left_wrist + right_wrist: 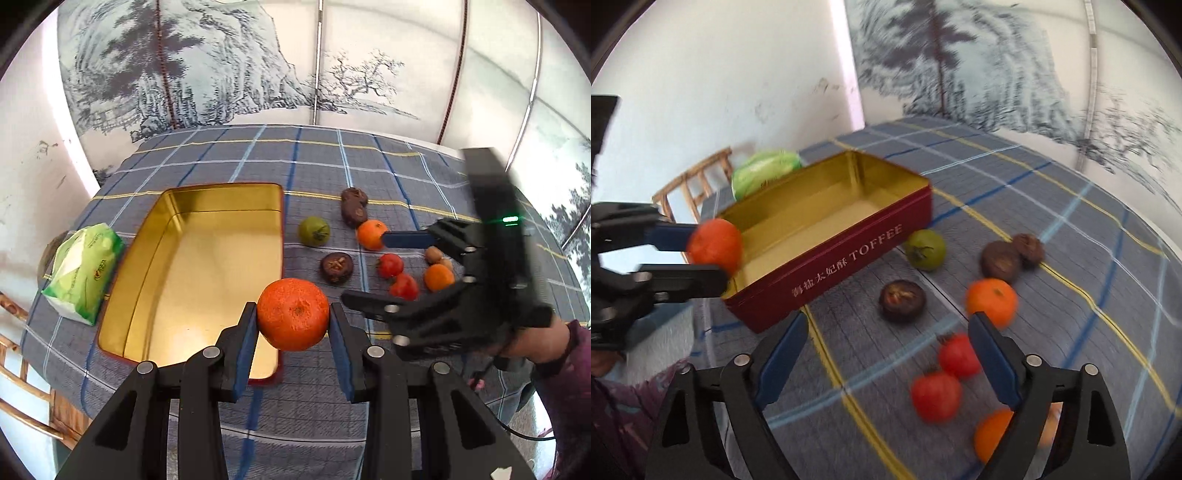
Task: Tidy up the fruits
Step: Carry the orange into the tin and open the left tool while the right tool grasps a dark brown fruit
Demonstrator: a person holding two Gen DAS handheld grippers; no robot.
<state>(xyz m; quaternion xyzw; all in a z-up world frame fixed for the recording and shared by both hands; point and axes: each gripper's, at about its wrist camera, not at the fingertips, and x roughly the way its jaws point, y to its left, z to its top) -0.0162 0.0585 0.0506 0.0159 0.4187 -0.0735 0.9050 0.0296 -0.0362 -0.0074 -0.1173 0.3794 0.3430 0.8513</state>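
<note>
Gripping a large orange (293, 314) between closed jaws, the left gripper (293, 334) holds it above the near right corner of the open tin (192, 269), navel dimple facing the camera. The tin sits on the bench (332, 155), its long axis running away from the left wrist camera, lettered side wall toward the loose fruit. The right gripper (888, 354) hovers with jaws spread, empty, over two red tomatoes (947, 376) and a small orange (991, 301).
</note>
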